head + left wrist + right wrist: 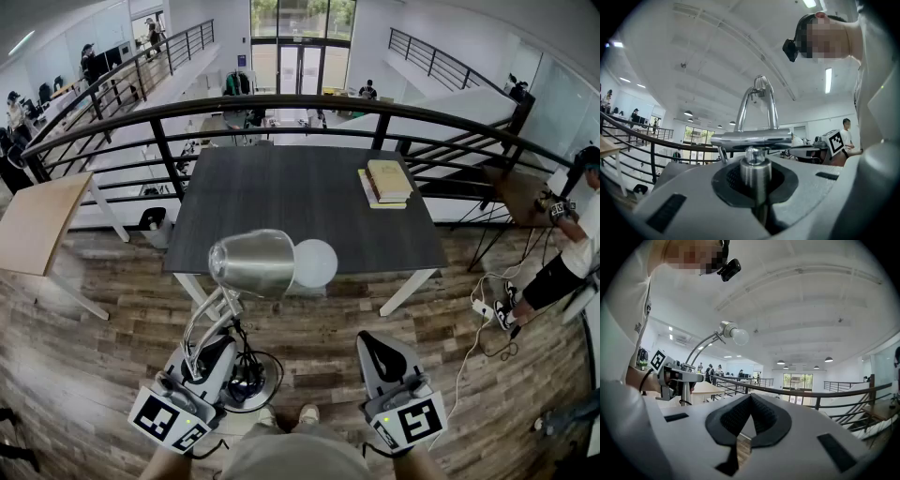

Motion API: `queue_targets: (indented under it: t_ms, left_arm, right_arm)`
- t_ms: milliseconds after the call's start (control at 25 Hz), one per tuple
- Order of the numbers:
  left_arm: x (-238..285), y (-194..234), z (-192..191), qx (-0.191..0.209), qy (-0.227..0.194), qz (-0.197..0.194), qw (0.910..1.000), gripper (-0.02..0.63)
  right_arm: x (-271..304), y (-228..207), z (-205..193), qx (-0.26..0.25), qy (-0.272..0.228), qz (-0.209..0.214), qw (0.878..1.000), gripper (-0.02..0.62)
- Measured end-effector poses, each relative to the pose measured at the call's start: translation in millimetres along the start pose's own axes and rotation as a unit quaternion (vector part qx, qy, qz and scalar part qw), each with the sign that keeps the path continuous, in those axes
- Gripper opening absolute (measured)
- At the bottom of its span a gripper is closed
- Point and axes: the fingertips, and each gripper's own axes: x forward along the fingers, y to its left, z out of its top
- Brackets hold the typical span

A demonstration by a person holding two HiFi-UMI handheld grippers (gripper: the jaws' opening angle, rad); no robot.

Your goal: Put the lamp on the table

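Head view: one lamp (253,262), stem clamped in the left gripper (214,354), held in the air just short of the one dark table (291,202). Two books (386,181) are stacked there. The right gripper (377,342) is closed and empty.

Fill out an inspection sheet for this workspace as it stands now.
Surface: dark table, mostly bare.
Job's things: lamp, chrome shade and white bulb, held in front of the table, not yet on it.
Clutter: books stacked at the table's far right corner.
Grippers: left gripper shut on the lamp's stem; right gripper shut, empty.
Cables: black cord bunched at the lamp's base; white power strip on the floor.
Surroundings: black railing, wood floor, person at right.
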Motion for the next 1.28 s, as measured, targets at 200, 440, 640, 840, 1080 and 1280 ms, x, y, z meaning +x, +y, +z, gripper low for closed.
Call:
queue_targets:
  t_ms: [200,440,640,840,1080,1280]
  left_arm:
    - [7.0,-1.0,-1.9,0.007,0.007,-0.007,0.9999,0.014]
    - [13.4,0.3,-4.3,0.007,0.01,-0.006,0.9999,0.014]
    - [21.2,1.5,-5.9,0.007,0.009,-0.007,0.9999,0.014]
    - [31.2,-4.2,-10.3,0.012,0.015,-0.008,0.9998,0.014]
    - [43.1,-9.5,-9.5,0.01,0.015,-0.004,0.9998,0.014]
    - [58.2,-20.4,-12.0,0.013,0.015,-0.002,0.9998,0.014]
  right_arm:
    - [5.3,-1.9,-2.6,0.002,0.002,0.005,1.0,-0.002]
    - [5.4,-10.2,-3.1,0.01,-0.004,-0.002,1.0,-0.002]
    - [6.8,-19.3,-8.3,0.014,-0.001,-0.006,1.0,-0.002]
    - [5.3,-29.1,-16.9,0.018,0.003,-0.006,1.0,-0.002]
    - [3.4,-43.0,-20.9,0.021,0.004,-0.003,1.0,-0.002]
    - [-1.6,-59.9,-27.5,0.024,0.003,-0.001,1.0,-0.002]
